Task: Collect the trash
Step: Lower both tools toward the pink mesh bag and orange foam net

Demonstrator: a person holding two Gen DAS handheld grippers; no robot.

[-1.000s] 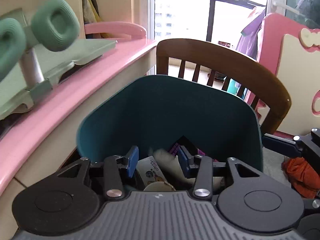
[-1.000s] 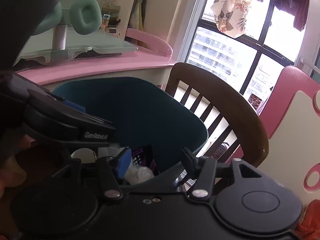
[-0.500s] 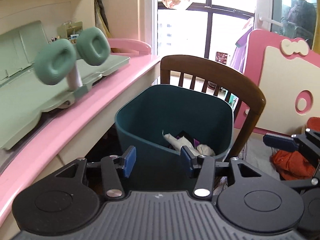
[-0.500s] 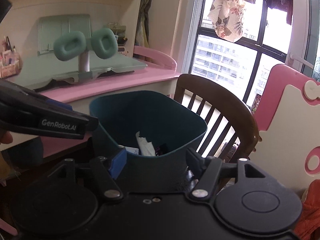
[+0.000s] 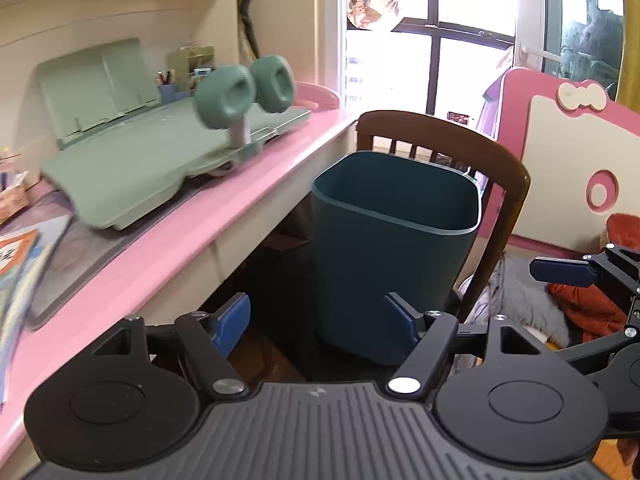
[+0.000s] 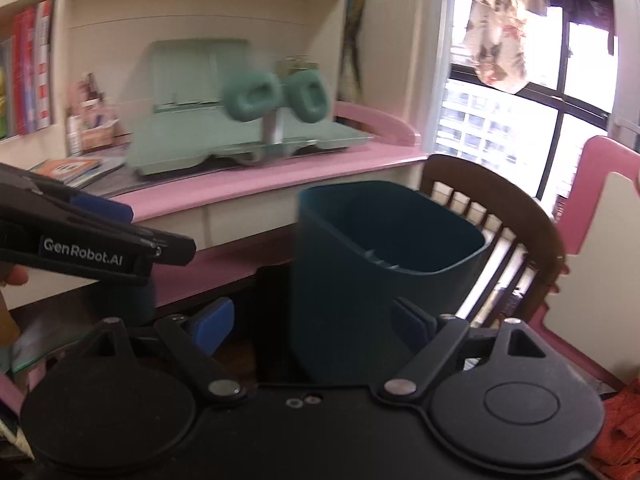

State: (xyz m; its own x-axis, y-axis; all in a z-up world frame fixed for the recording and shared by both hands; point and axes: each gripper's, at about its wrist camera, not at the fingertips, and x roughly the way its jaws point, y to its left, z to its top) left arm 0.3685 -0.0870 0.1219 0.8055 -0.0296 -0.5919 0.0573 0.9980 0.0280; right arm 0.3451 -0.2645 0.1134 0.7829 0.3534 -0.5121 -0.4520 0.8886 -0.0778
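At twelve o'clock stands the teal bin (image 5: 394,248); left tongs (image 5: 318,320) and right tongs (image 6: 314,322) are opening, empty. Drop looks finished; next, seek more trash.

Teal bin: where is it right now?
In both wrist views the teal bin stands on the floor, centre-right, between the pink desk and the wooden chair.

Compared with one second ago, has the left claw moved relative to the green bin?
Yes. The left claw has pulled back and up from the green bin, which now appears smaller, whole, before the wooden chair. Its jaws are opening, empty.
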